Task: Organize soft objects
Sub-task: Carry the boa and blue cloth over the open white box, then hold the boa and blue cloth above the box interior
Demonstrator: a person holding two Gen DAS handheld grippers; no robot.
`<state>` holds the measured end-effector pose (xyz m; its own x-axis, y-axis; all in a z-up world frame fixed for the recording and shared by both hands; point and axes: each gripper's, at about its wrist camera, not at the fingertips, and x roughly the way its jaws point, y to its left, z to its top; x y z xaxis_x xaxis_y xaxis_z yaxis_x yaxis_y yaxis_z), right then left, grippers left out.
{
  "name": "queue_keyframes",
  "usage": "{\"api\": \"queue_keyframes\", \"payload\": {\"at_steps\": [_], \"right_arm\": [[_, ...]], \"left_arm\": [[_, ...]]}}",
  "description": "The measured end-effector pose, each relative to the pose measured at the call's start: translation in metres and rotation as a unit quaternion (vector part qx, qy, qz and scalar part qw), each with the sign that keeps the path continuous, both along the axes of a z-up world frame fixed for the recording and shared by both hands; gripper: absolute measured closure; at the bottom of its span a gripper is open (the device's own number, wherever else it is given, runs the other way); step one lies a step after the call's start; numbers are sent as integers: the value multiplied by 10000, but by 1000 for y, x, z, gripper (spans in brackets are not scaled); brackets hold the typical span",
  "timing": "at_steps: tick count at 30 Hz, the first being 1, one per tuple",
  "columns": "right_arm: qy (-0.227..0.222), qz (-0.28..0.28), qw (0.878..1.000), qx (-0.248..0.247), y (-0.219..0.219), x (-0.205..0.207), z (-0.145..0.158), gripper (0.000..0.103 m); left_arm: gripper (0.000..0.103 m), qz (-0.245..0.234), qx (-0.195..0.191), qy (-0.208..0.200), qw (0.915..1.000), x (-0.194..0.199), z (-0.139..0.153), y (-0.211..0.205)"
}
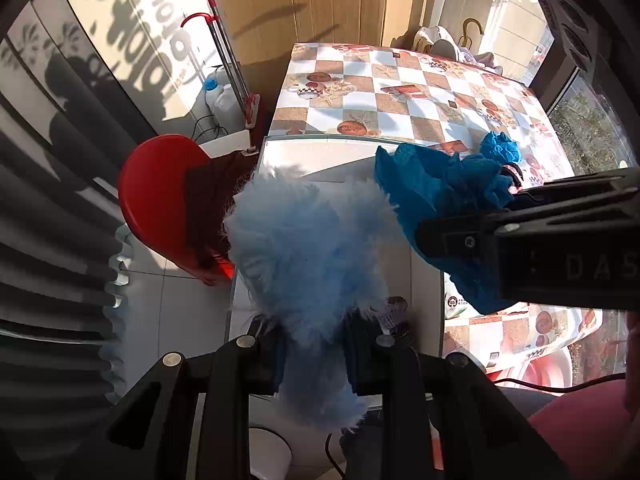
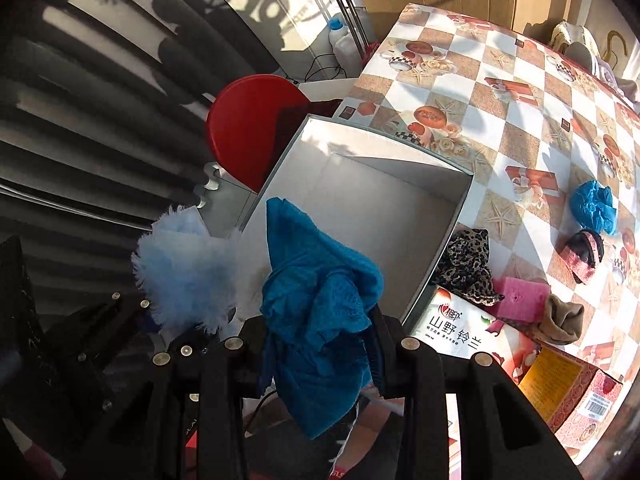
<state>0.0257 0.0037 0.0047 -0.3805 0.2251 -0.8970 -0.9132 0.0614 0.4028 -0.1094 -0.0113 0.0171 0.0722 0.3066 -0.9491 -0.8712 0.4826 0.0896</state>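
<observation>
1. Fingers of the left gripper [image 1: 316, 354] are clamped on a pale blue fluffy piece [image 1: 308, 248], which is held up over the near left corner of the open white box [image 2: 384, 200].
2. Fingers of the right gripper [image 2: 320, 344] are clamped on a teal knitted cloth [image 2: 320, 300], held just beside the fluffy piece, above the box's near edge.
3. The box is seen standing at the left edge of the checked surface [image 2: 520, 128].
4. To the right of the box, a leopard-print cloth [image 2: 468, 264], a pink sponge [image 2: 520, 298], a beige sock [image 2: 560, 320], a pink-and-black slipper [image 2: 584, 256] and a crumpled blue piece [image 2: 594, 206] are spread on the surface.
5. A tissue pack [image 2: 468, 330] is seen at the near edge.
</observation>
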Motion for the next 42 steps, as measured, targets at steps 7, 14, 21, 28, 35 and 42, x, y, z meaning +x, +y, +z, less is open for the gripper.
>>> {"api": "queue_keyframes", "payload": {"at_steps": [7, 14, 21, 28, 35, 42], "right_arm": [[23, 18, 10000, -52, -2, 0, -4, 64], [59, -95, 9999, -102, -4, 5, -5, 64], [83, -126, 9998, -117, -4, 5, -6, 64], [93, -110, 9998, -152, -3, 5, -7, 64], [98, -106, 9998, -152, -3, 4, -8, 64], [126, -97, 9997, -200, -1, 3, -12, 64]], "left_arm": [[77, -30, -13, 15, 10000, 2, -1, -1], [77, -147, -28, 42, 9999, 6, -4, -3], [77, -191, -35, 67, 9998, 7, -5, -2], [77, -191, -43, 65, 9998, 6, -6, -2], [77, -201, -42, 67, 9998, 6, -6, -2], [77, -188, -52, 68, 9998, 6, -8, -2]]}}
